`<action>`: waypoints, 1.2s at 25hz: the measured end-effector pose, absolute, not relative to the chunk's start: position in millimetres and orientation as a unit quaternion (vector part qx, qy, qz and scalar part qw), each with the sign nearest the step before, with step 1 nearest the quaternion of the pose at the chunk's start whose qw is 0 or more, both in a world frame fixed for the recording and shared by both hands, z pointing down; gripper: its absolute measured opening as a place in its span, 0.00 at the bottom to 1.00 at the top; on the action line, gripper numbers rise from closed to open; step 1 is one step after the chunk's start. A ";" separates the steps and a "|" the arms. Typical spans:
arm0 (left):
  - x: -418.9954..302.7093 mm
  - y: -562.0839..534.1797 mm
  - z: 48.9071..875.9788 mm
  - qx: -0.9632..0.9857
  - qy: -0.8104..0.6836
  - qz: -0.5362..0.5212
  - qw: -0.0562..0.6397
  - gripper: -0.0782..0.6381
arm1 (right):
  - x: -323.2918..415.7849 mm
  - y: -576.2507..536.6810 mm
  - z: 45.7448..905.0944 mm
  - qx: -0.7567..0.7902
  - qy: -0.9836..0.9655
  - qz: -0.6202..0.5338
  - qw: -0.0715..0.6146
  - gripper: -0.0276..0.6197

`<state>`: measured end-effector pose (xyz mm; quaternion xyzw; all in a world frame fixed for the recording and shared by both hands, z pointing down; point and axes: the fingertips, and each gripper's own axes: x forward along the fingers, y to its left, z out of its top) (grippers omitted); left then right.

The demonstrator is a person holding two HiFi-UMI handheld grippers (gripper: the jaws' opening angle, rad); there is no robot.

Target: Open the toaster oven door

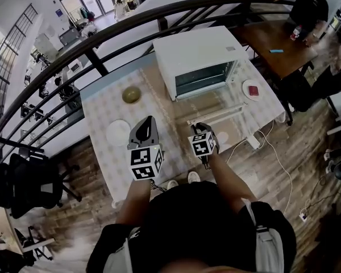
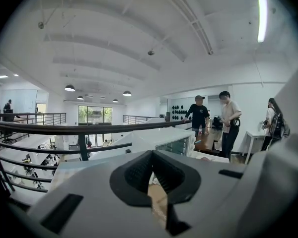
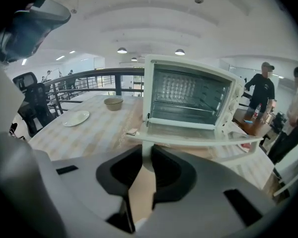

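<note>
**Cameras: One Overhead, Two Tool-Mounted**

Head camera looks steeply down onto the counter (image 1: pixel 102 112), left tool (image 1: pixel 148 122), right tool (image 1: pixel 202 127) and oven (image 1: pixel 196 53). Right tool camera faces the oven front, close. Left tool camera looks near level past a railing (image 2: pixel 89 128). All three share the oven.

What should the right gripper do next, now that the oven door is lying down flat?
Probably open the right gripper and back it off the door handle. Its jaws are pinched on one end of the handle, and the door already lies about level in front of the toaster oven, so nothing seems left to pull.
</note>
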<state>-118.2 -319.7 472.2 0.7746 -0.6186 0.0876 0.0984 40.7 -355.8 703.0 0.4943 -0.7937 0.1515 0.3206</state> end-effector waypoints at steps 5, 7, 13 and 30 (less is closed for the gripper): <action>-116.0 -315.6 473.8 0.777 -0.615 0.096 0.096 0.12 | 40.5 -347.3 725.5 0.494 -0.793 0.163 0.318 0.15; -115.5 -315.2 473.7 0.777 -0.615 0.098 0.095 0.12 | 41.3 -345.5 733.5 0.495 -0.792 0.165 0.317 0.15; -116.2 -315.7 473.6 0.774 -0.618 0.103 0.093 0.13 | 43.5 -342.1 752.0 0.496 -0.787 0.177 0.321 0.15; -112.8 -317.7 472.7 0.772 -0.619 0.111 0.089 0.13 | 46.8 -337.5 785.3 0.492 -0.786 0.184 0.326 0.16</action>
